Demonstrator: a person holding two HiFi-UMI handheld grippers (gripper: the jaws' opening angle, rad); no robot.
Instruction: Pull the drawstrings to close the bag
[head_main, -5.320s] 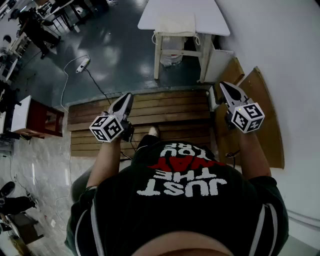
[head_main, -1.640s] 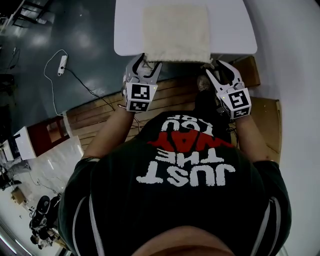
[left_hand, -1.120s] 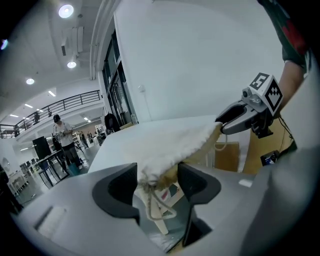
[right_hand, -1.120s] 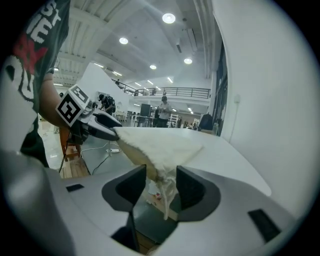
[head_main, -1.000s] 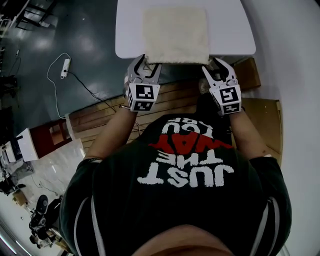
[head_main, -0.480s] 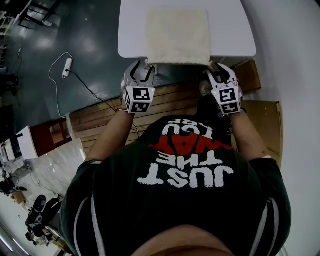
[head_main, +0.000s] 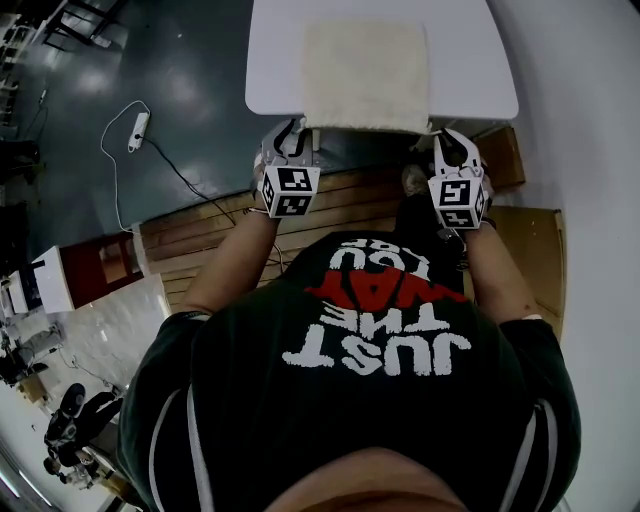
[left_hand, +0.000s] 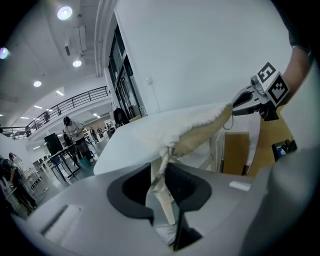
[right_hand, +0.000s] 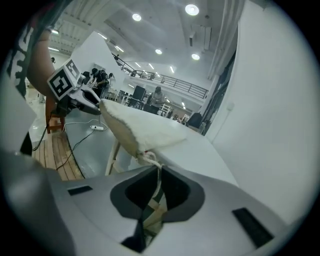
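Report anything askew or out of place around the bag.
Nothing stands out. The bag lies square on the table, its mouth edge just past the near rim. The left gripper and right gripper have just been closing their fingers, each on a drawstring.

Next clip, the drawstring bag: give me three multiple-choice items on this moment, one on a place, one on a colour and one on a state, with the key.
1. Where does the bag lie?
A. on the white table, at its near edge
B. inside a drawer
C. hanging from a hook

2. What colour is the bag?
A. black
B. red
C. cream

3. What do the jaws of the right gripper hold?
A. nothing
B. a drawstring of the bag
C. a pen

Key:
1 A: the head view shows it flat on the tabletop by the near edge.
2 C: it is pale cream in every view.
3 B: the jaws have just been closing, and the right gripper view shows the cord pinched between them.
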